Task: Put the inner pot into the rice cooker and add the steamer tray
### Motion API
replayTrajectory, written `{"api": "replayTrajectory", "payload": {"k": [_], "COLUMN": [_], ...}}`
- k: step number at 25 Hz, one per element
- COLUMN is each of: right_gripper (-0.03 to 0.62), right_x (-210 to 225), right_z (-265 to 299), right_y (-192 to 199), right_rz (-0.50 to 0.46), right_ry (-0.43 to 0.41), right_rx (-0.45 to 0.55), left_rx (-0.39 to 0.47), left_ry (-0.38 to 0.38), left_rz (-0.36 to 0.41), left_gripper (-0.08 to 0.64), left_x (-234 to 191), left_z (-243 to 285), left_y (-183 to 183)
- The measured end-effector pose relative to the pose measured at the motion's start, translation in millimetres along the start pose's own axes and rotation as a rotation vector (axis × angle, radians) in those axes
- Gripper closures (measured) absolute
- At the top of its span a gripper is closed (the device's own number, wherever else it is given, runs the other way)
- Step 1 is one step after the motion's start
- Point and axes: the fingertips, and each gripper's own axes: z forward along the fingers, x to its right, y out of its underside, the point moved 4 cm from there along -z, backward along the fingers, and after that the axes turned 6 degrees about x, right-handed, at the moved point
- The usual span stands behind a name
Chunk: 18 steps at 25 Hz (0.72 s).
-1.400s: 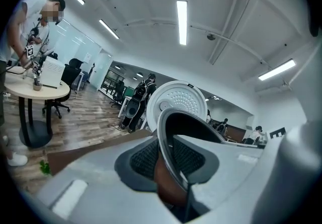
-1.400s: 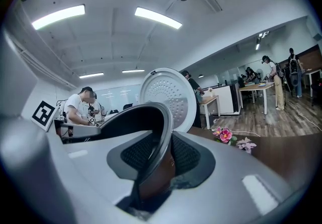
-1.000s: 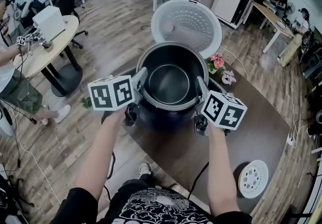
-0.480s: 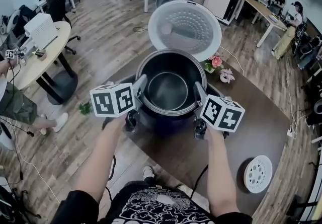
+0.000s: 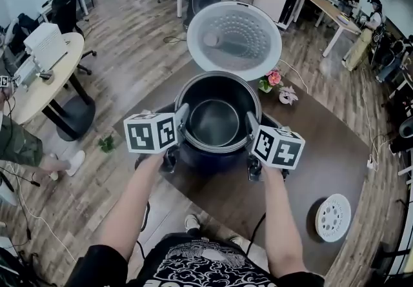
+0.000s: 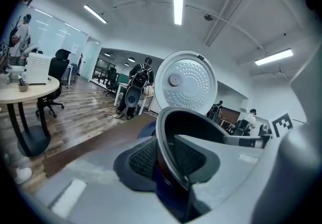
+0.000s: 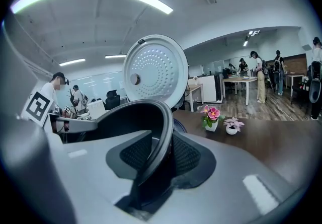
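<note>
Gripping the rim of the inner pot (image 5: 216, 119) on opposite sides, left tongs (image 5: 182, 117) and right tongs (image 5: 250, 124) ease it lower into the rice cooker (image 5: 208, 158), nearly seated, while the steamer tray (image 5: 333, 217) waits to the cooker's right.

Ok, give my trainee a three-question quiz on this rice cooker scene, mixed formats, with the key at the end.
1. True or false: the rice cooker has its lid standing open.
2. Fill in: the white steamer tray lies on the table at the person's ____ side.
3. The left gripper and right gripper both clamp: A the lid, B the rim of the inner pot, C the steamer tray.
Key: 1 true; 2 right; 3 B.
</note>
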Motion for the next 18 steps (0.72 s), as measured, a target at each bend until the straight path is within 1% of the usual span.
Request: {"api": "replayTrajectory", "payload": {"k": [4, 8, 13, 18], "right_gripper": [0.459, 0.456, 0.453, 0.453], "right_x": [1.6, 0.7, 2.4, 0.8], "right_z": [-0.3, 2.2, 5.0, 6.8], "right_y": [6.5, 5.7, 9.0, 12.2], "right_rz": [-0.025, -0.069, -0.066, -0.064], "right_ry": [0.02, 0.033, 0.05, 0.05], "right_rx": [-0.029, -0.031, -0.044, -0.042], "left_rx": [-0.011, -0.017, -0.022, -0.034], "left_ry": [-0.002, 0.005, 0.016, 0.009], "left_rz": [0.039, 0.042, 0.072, 0.093], "left_gripper": [0.445, 0.445, 0.442, 0.439], "left_x": [0.2, -1.7, -1.0, -4.0], "left_z": [2.0, 4.4, 7.2, 8.9], "left_y": [3.3, 6.7, 5.8, 8.5]}}
